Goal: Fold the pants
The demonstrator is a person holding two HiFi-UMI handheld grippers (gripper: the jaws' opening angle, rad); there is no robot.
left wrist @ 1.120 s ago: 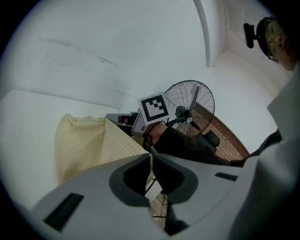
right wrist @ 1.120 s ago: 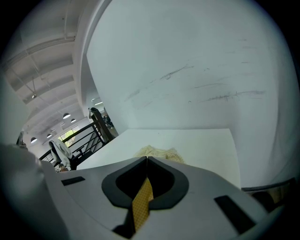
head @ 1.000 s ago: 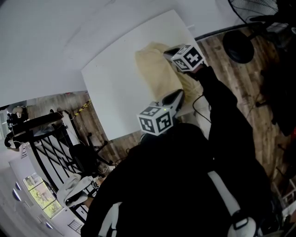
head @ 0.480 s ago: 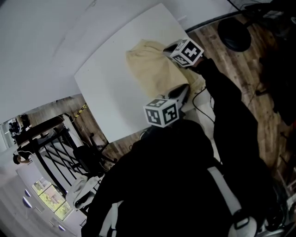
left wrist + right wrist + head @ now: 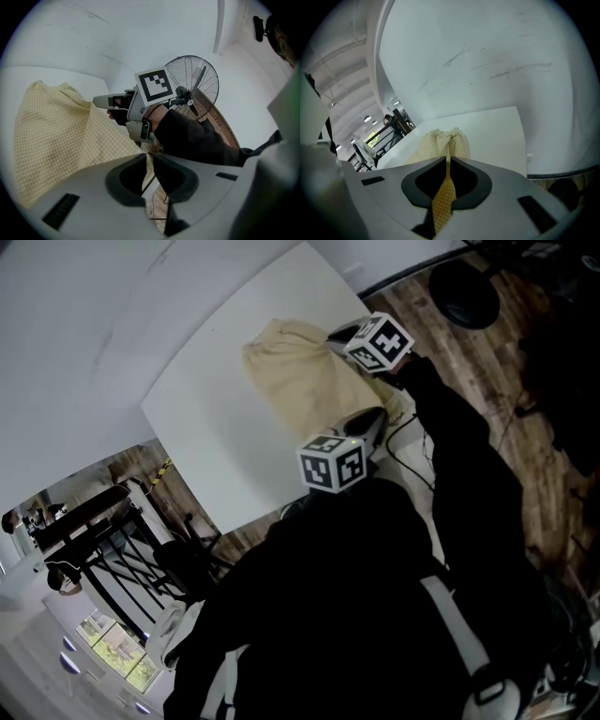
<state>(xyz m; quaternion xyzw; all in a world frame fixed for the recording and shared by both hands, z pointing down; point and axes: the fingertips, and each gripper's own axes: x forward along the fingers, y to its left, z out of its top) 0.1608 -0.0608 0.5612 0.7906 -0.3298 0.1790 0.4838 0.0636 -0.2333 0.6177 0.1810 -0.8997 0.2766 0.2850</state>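
Fold in hand: left gripper (image 5: pixel 147 157) and right gripper (image 5: pixel 447 161) both clamp the pants (image 5: pixel 298 381), upper centre of frame — next, we judge, carry that edge across.

Near edge of pants (image 5: pixel 295 381) — hidden behind left tool (image 5: pixel 367 420) and person's sleeve (image 5: pixel 450 437).

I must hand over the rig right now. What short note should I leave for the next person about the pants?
Left gripper: shut on the pants at the edge nearest the person.
Right gripper: shut on a strip of the same cloth.
Pants: yellow checked, lying on the white table, far end bunched.
Done: both grips taken.
Left: probably carry the held edge over and lay the fold; no finished fold shows yet.
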